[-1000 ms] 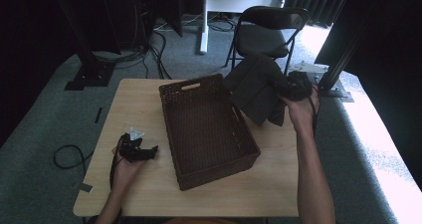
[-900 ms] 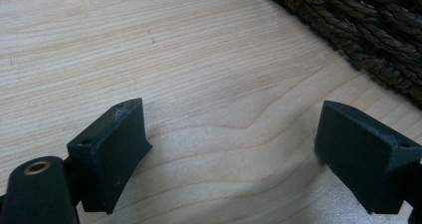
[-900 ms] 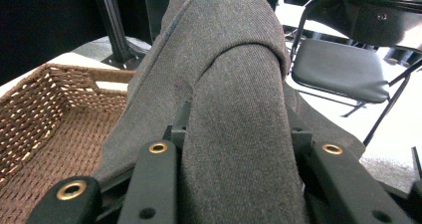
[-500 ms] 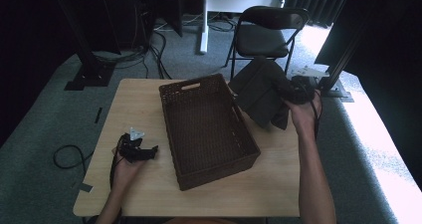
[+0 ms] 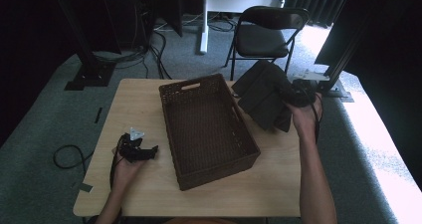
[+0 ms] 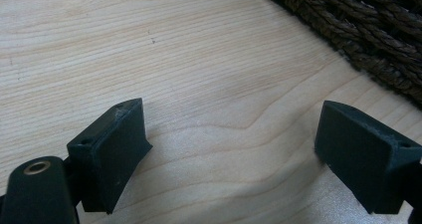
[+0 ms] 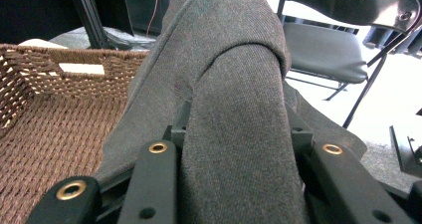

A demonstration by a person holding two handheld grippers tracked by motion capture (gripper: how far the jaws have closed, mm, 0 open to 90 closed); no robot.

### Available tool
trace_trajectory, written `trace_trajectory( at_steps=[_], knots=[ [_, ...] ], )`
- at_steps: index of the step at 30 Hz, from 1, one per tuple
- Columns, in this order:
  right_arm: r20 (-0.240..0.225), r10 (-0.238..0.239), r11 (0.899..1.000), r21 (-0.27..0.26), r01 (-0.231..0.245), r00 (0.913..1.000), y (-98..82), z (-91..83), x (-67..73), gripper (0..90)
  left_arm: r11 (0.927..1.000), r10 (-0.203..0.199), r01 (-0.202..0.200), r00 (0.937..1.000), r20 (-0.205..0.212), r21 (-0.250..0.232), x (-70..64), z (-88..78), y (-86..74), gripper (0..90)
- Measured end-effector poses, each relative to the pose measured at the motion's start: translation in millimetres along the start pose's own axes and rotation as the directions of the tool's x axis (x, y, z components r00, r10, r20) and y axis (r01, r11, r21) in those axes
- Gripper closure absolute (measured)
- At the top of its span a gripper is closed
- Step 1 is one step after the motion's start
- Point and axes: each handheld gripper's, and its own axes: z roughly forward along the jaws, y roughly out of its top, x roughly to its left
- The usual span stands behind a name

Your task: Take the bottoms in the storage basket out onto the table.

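The folded dark grey cloth [image 5: 263,97] hides the right gripper's [image 7: 239,149] pads clamped on it, right of centre; the left gripper [image 6: 234,149] gapes empty.

right gripper [image 5: 293,95] lower, folded grey cloth [image 5: 263,99] sunk nearer the table [image 5: 149,99] beside the basket [image 5: 199,87]

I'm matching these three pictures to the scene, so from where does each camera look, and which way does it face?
High view: above the person's side, looking forward and down on the table; both forearms, left gripper, right gripper.
Left gripper view: rides the left gripper, facing bare tabletop between open jaws.
Right gripper view: rides the right gripper, facing along jaws clamped on the dark grey folded cloth.
Shared: the wicker basket appears in all three.
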Motion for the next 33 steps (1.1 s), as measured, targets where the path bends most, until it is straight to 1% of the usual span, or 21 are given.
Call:
trace_trajectory(
  at_steps=[3,8,12,17,21,28,33],
  knots=[
    [0.001,-0.005,1.000,0.012,0.005,1.0000,-4.3,3.5,0.7,62.5,1.0000,-0.002,0.002,1.0000,0.001,-0.001,-0.1,0.1,0.0,13.1],
    [0.005,0.013,1.000,0.012,-0.013,0.9999,-9.4,5.9,-1.7,62.5,1.0000,-0.002,0.002,1.0000,0.001,-0.001,-0.1,0.2,0.0,13.1],
    [0.014,0.004,1.000,0.020,-0.004,0.9999,-12.6,5.9,-3.3,62.4,1.0000,-0.002,0.002,1.0000,0.001,-0.001,-0.2,0.2,0.1,13.1],
    [0.018,0.020,0.999,0.028,-0.020,0.9996,-19.4,7.6,-6.8,62.4,1.0000,-0.002,0.002,1.0000,0.001,0.000,-0.1,0.2,0.1,13.1],
    [0.023,0.021,0.999,0.035,-0.022,0.9995,-24.0,9.6,-8.3,62.4,1.0000,-0.003,0.003,1.0000,0.001,-0.002,-0.2,0.3,0.1,13.1],
    [0.023,0.026,0.998,0.057,-0.027,0.9994,-33.1,16.0,-9.0,62.3,1.0000,-0.002,0.002,1.0000,0.001,-0.001,-0.2,0.2,0.1,13.1],
    [0.034,0.024,0.997,0.073,-0.026,0.9991,-38.2,20.0,-9.8,62.2,1.0000,-0.002,0.002,1.0000,0.001,0.000,-0.2,0.1,0.1,13.1]
  ],
)
